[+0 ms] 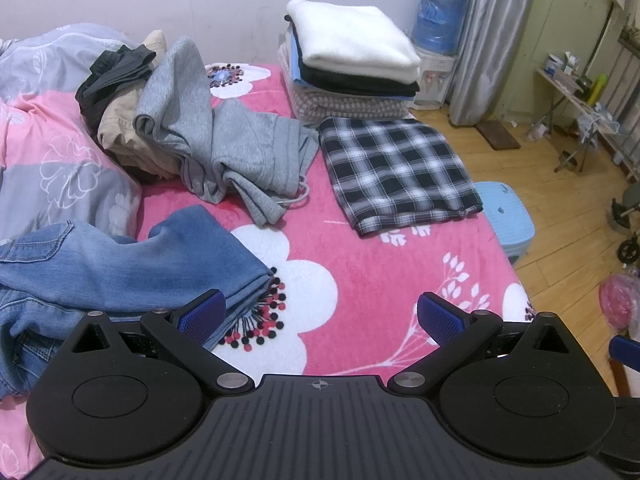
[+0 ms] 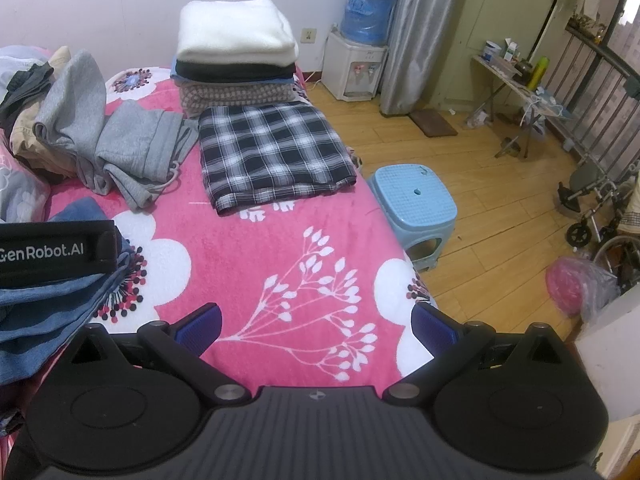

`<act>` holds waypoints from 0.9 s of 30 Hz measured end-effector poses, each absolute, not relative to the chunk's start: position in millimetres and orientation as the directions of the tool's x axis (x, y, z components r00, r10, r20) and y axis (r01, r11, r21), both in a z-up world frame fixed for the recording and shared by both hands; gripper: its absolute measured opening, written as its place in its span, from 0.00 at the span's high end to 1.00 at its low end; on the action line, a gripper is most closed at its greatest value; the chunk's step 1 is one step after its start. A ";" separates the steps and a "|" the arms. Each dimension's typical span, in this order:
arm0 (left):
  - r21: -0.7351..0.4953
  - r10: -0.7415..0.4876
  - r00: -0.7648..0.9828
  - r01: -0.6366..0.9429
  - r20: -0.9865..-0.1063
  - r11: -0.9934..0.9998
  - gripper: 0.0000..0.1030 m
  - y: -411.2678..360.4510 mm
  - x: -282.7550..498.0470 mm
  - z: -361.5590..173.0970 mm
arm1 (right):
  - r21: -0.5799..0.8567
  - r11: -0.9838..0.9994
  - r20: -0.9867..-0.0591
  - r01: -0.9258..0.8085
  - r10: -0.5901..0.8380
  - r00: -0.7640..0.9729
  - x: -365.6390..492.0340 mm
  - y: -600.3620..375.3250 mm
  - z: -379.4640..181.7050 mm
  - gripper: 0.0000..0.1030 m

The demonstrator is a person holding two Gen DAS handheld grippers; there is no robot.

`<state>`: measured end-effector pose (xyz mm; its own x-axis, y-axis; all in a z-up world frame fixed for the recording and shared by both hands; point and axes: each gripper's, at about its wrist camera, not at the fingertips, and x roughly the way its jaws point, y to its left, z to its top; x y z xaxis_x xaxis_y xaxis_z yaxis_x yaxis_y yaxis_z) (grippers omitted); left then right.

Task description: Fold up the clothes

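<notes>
Crumpled blue jeans point(image 1: 120, 268) lie at the near left of the pink flowered bed point(image 1: 360, 264), their leg end just beyond my left gripper point(image 1: 320, 314), which is open and empty. A rumpled grey hoodie point(image 1: 224, 136) sprawls behind them against a heap of dark and tan clothes point(image 1: 116, 92). A folded black-and-white plaid garment point(image 1: 396, 168) lies flat at the right, in front of a neat stack topped by a white fold point(image 1: 352, 40). My right gripper point(image 2: 316, 326) is open over bare bedspread point(image 2: 280, 248); the jeans point(image 2: 44, 308) are to its left, the plaid fold point(image 2: 272, 156) ahead.
A pink and grey duvet point(image 1: 48, 148) is bunched at the left. Off the bed's right edge stand a blue plastic stool point(image 2: 416, 204), a water dispenser point(image 2: 356, 64), a cluttered folding table point(image 2: 520, 76) and a wheelchair point(image 2: 600, 208) on the wooden floor. The left gripper's body point(image 2: 56, 252) shows at the left.
</notes>
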<state>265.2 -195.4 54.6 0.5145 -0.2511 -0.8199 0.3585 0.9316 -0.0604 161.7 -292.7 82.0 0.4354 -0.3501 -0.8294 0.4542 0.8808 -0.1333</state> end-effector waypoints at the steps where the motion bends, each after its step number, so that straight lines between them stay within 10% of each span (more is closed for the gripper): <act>1: -0.060 -0.251 0.514 0.358 -0.820 0.932 0.00 -195.5 265.2 54.4 | -0.134 0.881 -0.830 0.454 -0.350 0.435 161.9 -292.7 81.6 0.00; 27: -0.067 -0.249 0.501 0.352 -0.829 0.934 0.00 -195.1 266.9 50.6 | -0.136 0.881 -0.834 0.452 -0.348 0.428 162.5 -292.1 78.6 0.00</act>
